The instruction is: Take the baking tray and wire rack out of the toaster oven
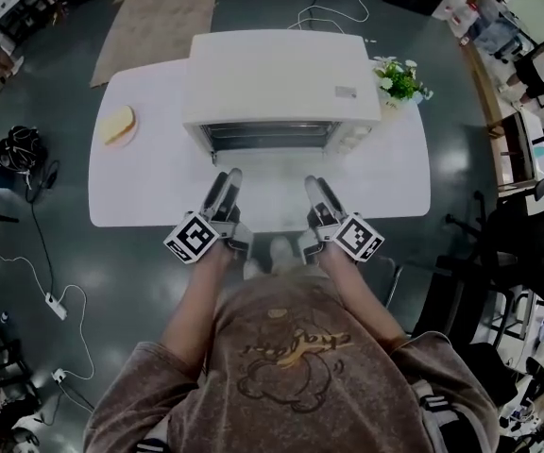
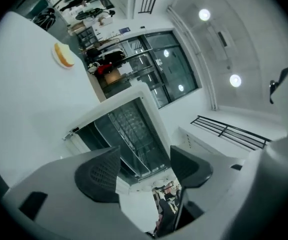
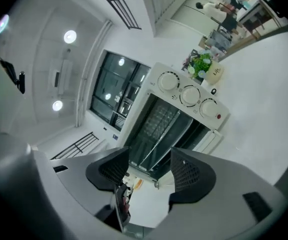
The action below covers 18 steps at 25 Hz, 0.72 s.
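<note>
On the white surface, a white toaster oven, set toward the far edge, with its door folded down and the dark cavity facing the person. Inside that cavity, the wire rack, seen as a grid of thin bars in the upper part. Under it, a thin flat edge across the cavity, taken as the baking tray, though hard to separate from the rack in the dark. Both inside the oven, neither touched. Beside the cavity, on the oven's right panel, three round knobs in a column. In front of the oven, the left hand-held gripper and the right hand-held gripper, side by side over the near part of the surface, pointing level at the opening and stopping short of it. Jaws of the left spread wide, with nothing between the dark ribbed pads except the oven cavity beyond. Same on the right: jaws wide apart, empty, framing the rack in the distance. A marker cube at the rear of each, nearest the person. Left of the oven, toward the surface's far left corner, a small plate with a pale yellow slice on it, well apart from the oven and from both grippers. Right of the oven, just beside its far corner, a potted plant with green leaves and white flowers. All around the surface, dark floor.
</note>
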Each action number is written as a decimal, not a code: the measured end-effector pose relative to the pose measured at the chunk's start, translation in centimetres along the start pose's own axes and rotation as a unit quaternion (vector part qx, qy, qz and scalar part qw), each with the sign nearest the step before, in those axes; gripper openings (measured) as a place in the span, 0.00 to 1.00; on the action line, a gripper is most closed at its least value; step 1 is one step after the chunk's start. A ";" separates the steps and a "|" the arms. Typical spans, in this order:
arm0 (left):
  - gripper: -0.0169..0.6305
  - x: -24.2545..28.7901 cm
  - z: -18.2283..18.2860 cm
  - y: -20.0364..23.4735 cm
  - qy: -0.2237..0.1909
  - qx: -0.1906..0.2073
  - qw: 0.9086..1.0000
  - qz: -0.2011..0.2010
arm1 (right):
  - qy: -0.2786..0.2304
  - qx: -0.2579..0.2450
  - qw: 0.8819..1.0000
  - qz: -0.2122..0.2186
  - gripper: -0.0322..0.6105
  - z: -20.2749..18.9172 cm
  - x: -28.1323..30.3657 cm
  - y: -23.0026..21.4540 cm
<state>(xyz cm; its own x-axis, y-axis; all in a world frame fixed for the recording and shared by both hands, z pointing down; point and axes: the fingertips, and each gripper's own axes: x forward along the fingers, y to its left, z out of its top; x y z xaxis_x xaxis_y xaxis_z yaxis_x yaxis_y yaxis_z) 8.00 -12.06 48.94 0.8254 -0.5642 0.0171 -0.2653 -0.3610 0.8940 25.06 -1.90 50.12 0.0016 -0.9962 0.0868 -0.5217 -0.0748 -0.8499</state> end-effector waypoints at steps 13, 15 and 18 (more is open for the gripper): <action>0.41 7.0 -0.5 8.4 -0.039 -0.075 0.994 0.069 | -0.011 0.077 0.995 -0.054 0.41 0.4 7.6 -8.5; 0.40 8.1 -0.5 9.4 -0.046 -0.086 0.992 0.077 | -0.012 0.084 0.994 -0.063 0.41 0.4 8.6 -9.7; 0.39 9.5 -0.6 10.7 -0.046 -0.098 0.990 0.088 | -0.016 0.096 0.993 -0.071 0.41 0.6 9.9 -10.7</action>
<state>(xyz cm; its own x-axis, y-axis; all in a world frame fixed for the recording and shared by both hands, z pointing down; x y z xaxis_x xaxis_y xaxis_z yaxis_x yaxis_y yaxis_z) 13.23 -20.87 58.96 0.7233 -0.6746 0.1471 -0.2909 -0.1046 0.9510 31.16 -10.97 59.75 0.0917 -0.9756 0.1996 -0.3421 -0.2191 -0.9138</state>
